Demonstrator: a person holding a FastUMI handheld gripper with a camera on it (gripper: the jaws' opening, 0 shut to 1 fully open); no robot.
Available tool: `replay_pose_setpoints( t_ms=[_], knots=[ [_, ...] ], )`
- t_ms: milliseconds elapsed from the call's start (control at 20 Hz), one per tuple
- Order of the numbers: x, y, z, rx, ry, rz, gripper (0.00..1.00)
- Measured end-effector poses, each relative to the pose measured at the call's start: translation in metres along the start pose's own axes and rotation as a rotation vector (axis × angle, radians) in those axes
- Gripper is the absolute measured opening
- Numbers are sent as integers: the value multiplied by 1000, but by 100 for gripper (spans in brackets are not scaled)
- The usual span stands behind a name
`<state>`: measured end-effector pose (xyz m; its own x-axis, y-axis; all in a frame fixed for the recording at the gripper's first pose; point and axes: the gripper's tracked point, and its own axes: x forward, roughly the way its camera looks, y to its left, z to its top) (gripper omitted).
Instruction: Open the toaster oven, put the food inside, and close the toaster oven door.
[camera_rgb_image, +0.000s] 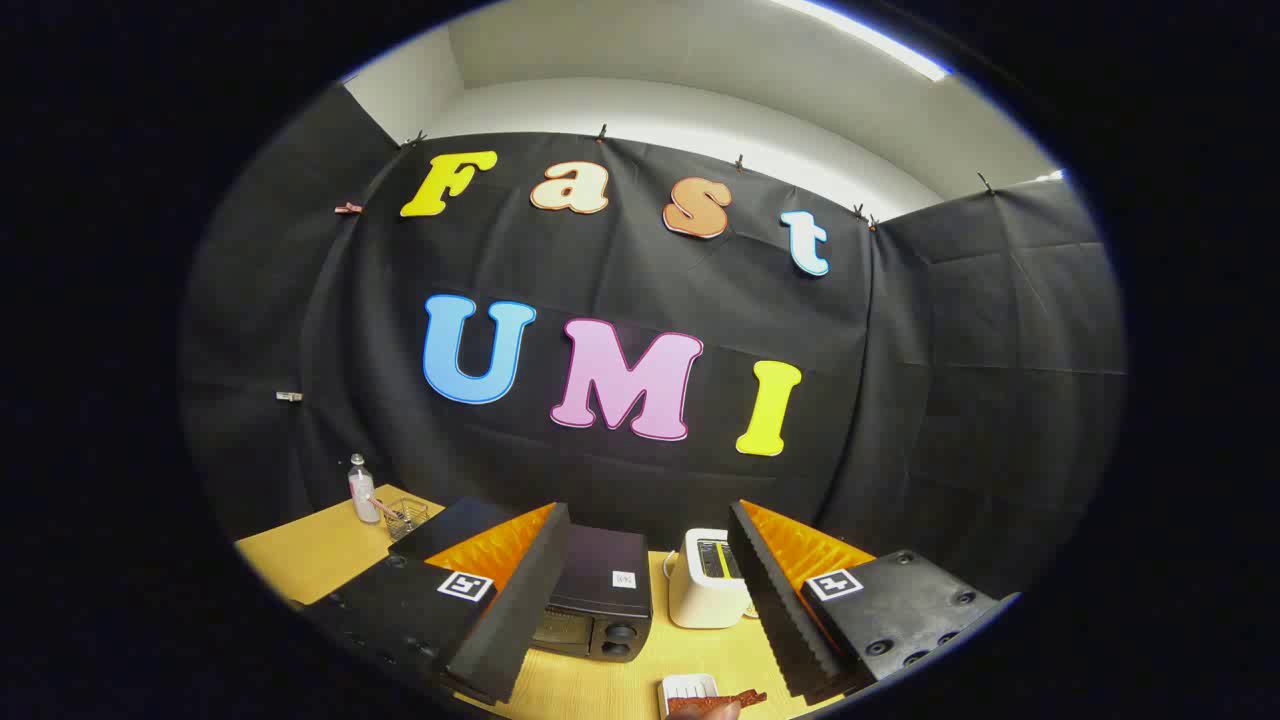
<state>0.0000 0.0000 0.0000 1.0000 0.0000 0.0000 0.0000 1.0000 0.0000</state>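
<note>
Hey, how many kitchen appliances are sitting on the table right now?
2. The black toaster oven sits beyond the open hand-held gripper, partly hidden by one finger; the white toaster stands beside it. The fingers could hide others.

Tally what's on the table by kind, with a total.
Toaster oven, door shut: 1
Toaster: 1
Bottle: 1
Wire basket: 1
Plate with food at its edge: 1 plate, 1 food item
Total: 6
The gripper is open, nothing between its fingers; the toaster oven and toaster sit just beyond them.
</note>
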Motion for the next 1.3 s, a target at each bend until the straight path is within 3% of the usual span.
replay_pose_setpoints(
  t_ms=[950, 1300],
  knots=[
    [-4, 6, -12, 11, 16, 7, 97],
    [7, 55, -44, 96, 79, 55, 97]
  ],
)
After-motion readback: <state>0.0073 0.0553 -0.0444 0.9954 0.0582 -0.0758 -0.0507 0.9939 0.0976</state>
